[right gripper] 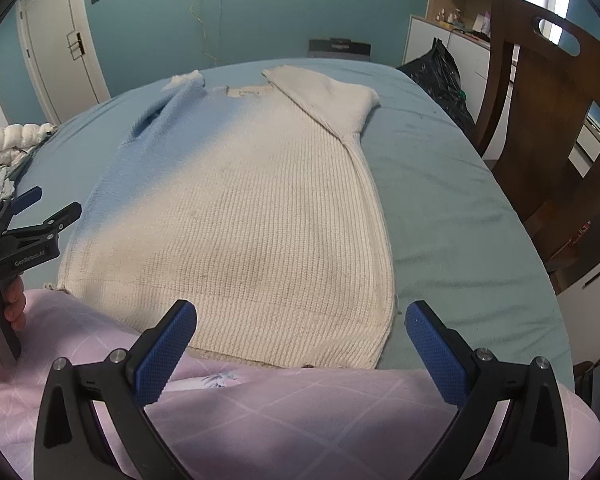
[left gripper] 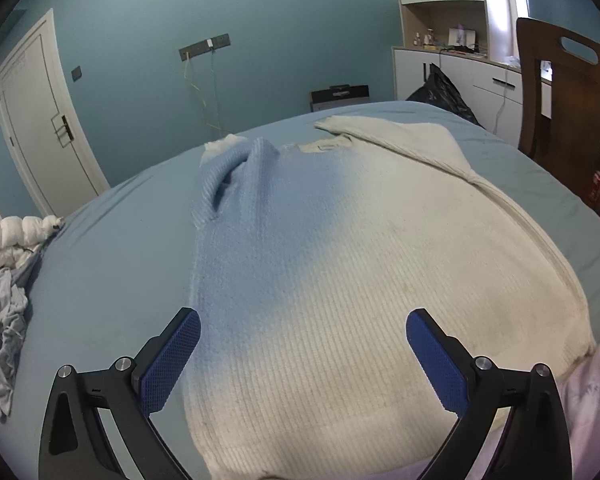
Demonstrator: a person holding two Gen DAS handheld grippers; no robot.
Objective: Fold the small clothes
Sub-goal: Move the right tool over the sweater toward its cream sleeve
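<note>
A ribbed knit sweater (left gripper: 340, 280) (right gripper: 240, 216), blue at its left shoulder and fading to cream, lies flat on the bed with its hem nearest me. Both sleeves are folded in along its sides: the blue sleeve (left gripper: 228, 184) on the left, the cream sleeve (right gripper: 324, 96) on the right. My left gripper (left gripper: 302, 344) hovers open over the lower left of the sweater, holding nothing. My right gripper (right gripper: 300, 336) stands open above the hem's right part, empty. In the right wrist view the left gripper (right gripper: 32, 224) appears at the left edge, held by a hand (right gripper: 12, 304).
The bed has a teal sheet (right gripper: 440, 200). A pink quilt (right gripper: 300, 408) lies along the near edge, touching the hem. Crumpled grey clothes (left gripper: 0, 328) and a white puffy item (left gripper: 16, 236) sit at the left. A wooden chair (right gripper: 548, 120) and a black bag (right gripper: 440, 76) stand at the right.
</note>
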